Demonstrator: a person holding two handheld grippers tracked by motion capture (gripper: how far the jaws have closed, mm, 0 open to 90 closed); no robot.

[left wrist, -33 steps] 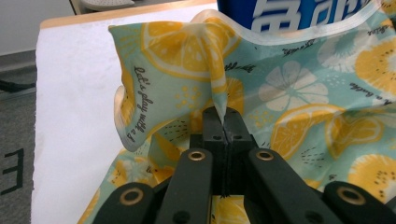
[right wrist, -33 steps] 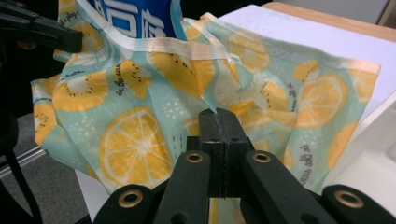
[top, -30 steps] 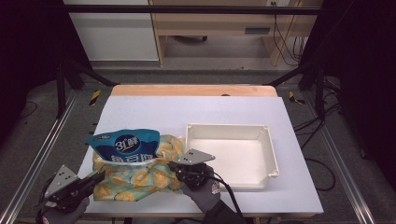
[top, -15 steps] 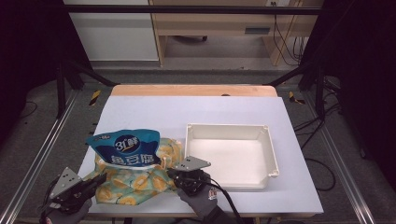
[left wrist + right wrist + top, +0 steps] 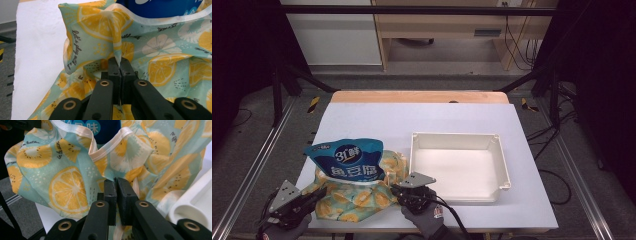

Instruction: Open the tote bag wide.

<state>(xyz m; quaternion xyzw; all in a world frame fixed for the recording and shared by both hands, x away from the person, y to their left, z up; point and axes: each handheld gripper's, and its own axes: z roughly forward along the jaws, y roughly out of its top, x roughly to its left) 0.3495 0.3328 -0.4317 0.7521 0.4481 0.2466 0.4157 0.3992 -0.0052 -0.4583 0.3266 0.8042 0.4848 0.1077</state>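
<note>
High view: lemon-print cloth bag at lower left of frame on the white desk, blue snack pouch standing in its mouth, upper half sticking out. White tray just right of the bag, centre-right of frame, nothing visible inside. Left gripper at bottom left corner, tips at the bag's left edge. Right gripper at bottom centre, tips at the bag's right edge, between bag and tray's near left corner. Gloved hands at bottom edge under both.

Left gripper view: jaws rising from bottom centre, clenched on a pinched fold of the bag fabric, fabric pulled up into a peak above the tips. Lemon print across centre and right of frame, blue pouch at top right, behind the bag's cream hem. Bare desk along the left side.

Right gripper view: jaws from bottom centre, just been opening, thin gap between the tips. Bag fabric draped close around the tips; a strip of cloth hanging between the jaws low down, cannot tell whether pads are pressing on it. Cream hem looping across upper centre, blue pouch at top centre behind it. Tray rim at lower right, touching the fabric.
</note>
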